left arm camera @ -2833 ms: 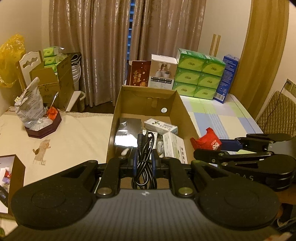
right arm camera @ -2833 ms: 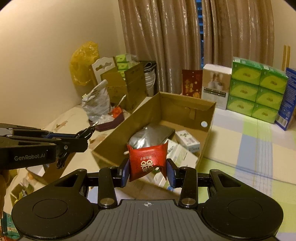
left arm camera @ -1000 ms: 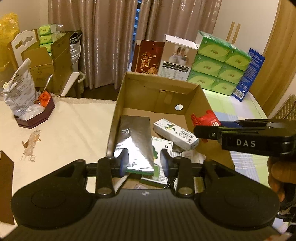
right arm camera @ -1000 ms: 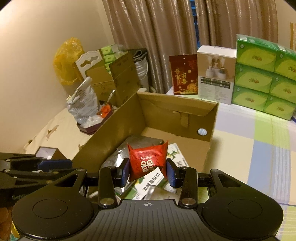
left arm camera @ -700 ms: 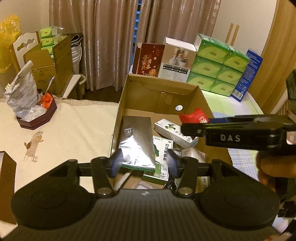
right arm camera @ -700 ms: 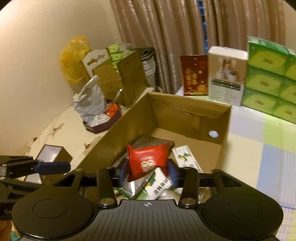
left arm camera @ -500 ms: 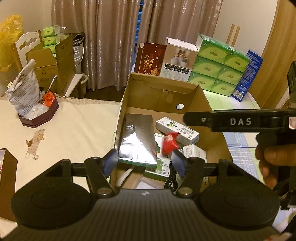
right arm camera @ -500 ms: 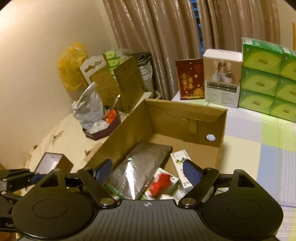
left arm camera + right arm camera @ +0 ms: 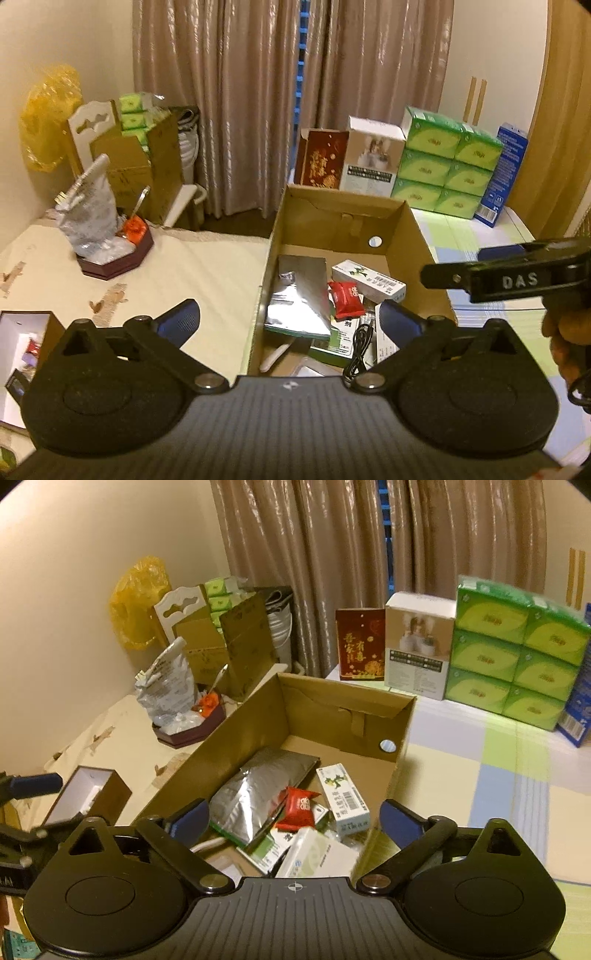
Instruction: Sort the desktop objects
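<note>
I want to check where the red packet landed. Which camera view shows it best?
The right wrist view: the red packet lies in the cardboard box, white print facing up, against the silver pouch. The left wrist view shows the red packet too, but blurrier.

Red packet (image 9: 301, 809) with white print, shiny silver pouch (image 9: 258, 797), plain brown cardboard box (image 9: 347, 705), bright green tissue packs (image 9: 517, 646), pastel checked cloth (image 9: 498, 768).
</note>
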### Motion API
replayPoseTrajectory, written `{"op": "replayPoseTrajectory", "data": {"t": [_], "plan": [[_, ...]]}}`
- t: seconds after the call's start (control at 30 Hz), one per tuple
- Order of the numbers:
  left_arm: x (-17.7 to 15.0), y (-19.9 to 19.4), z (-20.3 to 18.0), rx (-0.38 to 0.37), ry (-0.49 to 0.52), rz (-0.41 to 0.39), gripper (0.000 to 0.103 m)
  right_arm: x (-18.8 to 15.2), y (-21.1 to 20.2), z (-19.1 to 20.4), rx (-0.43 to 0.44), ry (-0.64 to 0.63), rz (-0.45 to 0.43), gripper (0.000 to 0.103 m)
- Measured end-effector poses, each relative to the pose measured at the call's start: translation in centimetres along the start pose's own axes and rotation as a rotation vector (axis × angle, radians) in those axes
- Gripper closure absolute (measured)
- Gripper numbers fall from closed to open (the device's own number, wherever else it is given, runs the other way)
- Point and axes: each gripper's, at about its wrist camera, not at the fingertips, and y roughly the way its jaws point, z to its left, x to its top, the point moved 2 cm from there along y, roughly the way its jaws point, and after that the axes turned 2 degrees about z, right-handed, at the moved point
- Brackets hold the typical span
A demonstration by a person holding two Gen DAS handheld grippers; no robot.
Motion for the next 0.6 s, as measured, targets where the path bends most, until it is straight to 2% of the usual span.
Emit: {"op": "replayPoseTrajectory", "data": {"t": [0.13, 0.4, 0.6], "plan": [[-0.6, -2.2, -0.7, 0.019, 0.018, -0.025, 0.001, -0.9, -2.2, 0.6, -0.004, -0.005, -0.008, 0.002], [-2.6, -5.5, -1.4, 0.038, -0.025, -0.040, 0.001, -3.5, -6.1, 2.2, 0.000, -0.023, -0.014, 0.002], [-4.4, -6.8, -1.7, 0.048, -0.044, -0.003, 0.002, -5.8, -8.2, 2.6, 0.002, 0.000, -0.013, 0.002]]}}
